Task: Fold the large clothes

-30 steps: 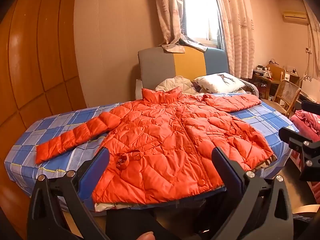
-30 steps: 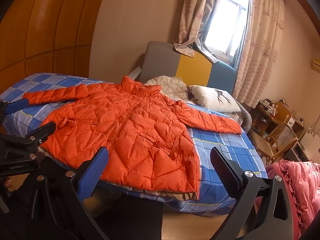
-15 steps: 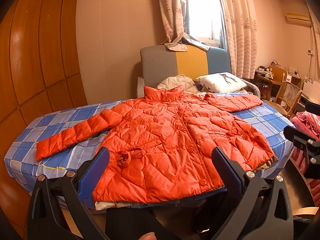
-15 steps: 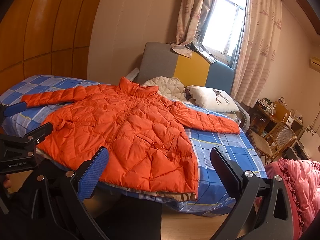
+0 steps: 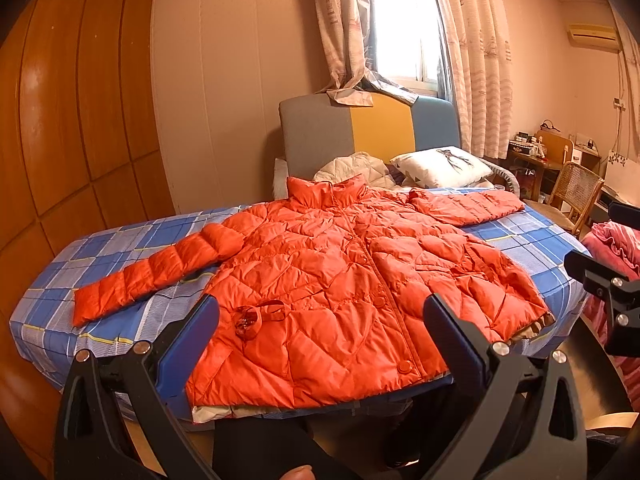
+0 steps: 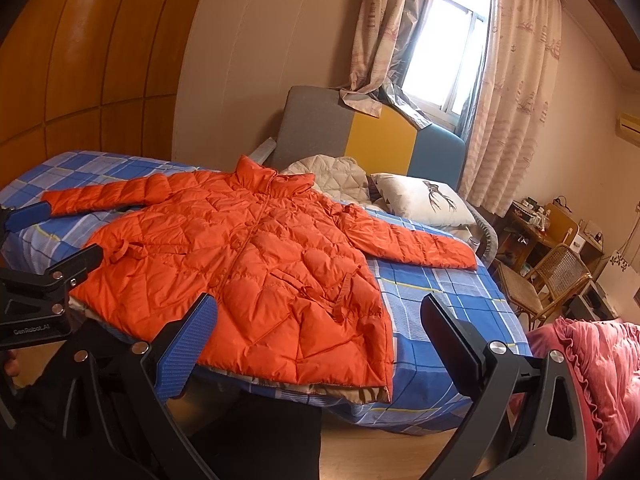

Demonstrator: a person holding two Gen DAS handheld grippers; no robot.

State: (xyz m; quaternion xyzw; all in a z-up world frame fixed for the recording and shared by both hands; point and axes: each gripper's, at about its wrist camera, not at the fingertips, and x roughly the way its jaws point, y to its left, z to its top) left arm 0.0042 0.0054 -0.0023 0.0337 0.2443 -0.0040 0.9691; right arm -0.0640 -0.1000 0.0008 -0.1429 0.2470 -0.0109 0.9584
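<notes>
We stand at the foot of the bed (image 5: 120,248), where the orange jacket (image 5: 340,280) lies flat on its back, buttoned, both sleeves spread wide, hem overhanging the near edge. No fold is made yet, so we judge this the opening approach. Our left gripper (image 5: 320,332) and right gripper (image 6: 316,328) hang short of the hem, jaws wide apart and empty. Next we likely reach a sleeve, such as the left sleeve (image 5: 156,276), and fold it across the chest
</notes>
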